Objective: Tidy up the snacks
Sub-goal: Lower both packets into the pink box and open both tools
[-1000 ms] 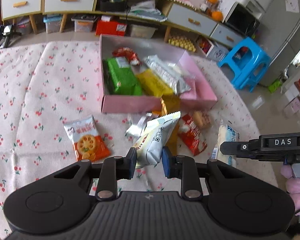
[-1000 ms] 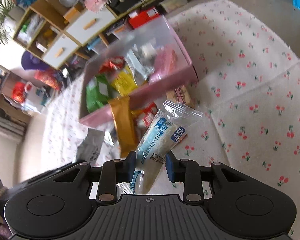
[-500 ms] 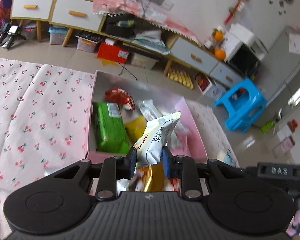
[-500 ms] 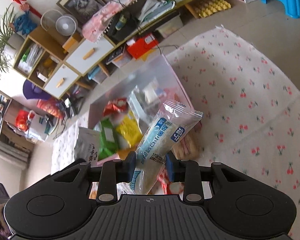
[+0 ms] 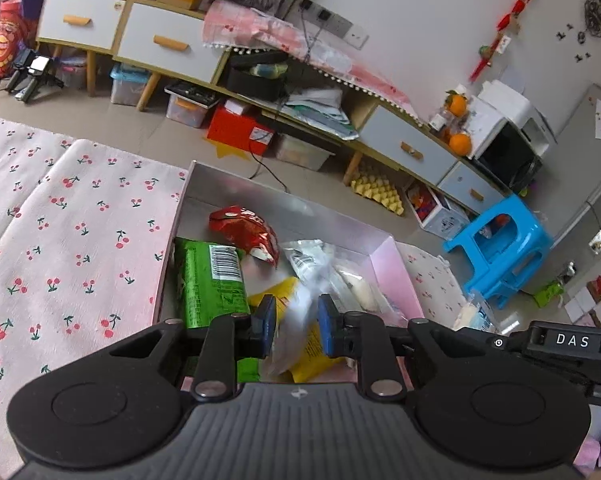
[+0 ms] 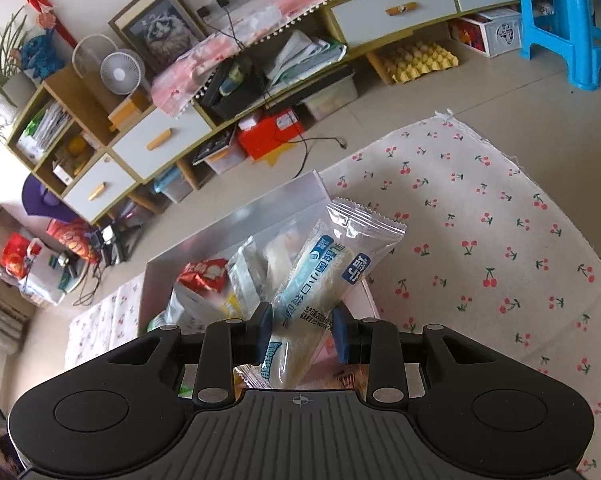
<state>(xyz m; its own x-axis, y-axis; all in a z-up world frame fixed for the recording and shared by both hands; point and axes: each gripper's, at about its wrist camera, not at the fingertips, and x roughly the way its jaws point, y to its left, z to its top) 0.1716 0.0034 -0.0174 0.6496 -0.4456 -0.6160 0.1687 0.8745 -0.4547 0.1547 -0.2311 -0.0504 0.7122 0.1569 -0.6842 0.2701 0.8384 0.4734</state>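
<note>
1. The left gripper (image 5: 294, 326) has its jaws clamped on a blurred pale snack packet (image 5: 290, 332), which hangs over the pink box (image 5: 396, 268).
2. The right gripper (image 6: 302, 334) has its jaws clamped on a clear bread packet with blue print (image 6: 324, 280), held tilted above the box's near right corner.
3. Already in the box: a green packet (image 5: 210, 284), a red packet (image 5: 244, 232), a yellow packet (image 5: 312, 352) and some clear-wrapped ones (image 5: 332, 276).
4. I judge the task well along. Both held packets have yet to be let go into the box.
5. Below the right gripper, something brown shows outside the box on the cherry-print worktop (image 6: 500, 240), too hidden to identify; how many snacks remain outside I cannot tell.
</note>
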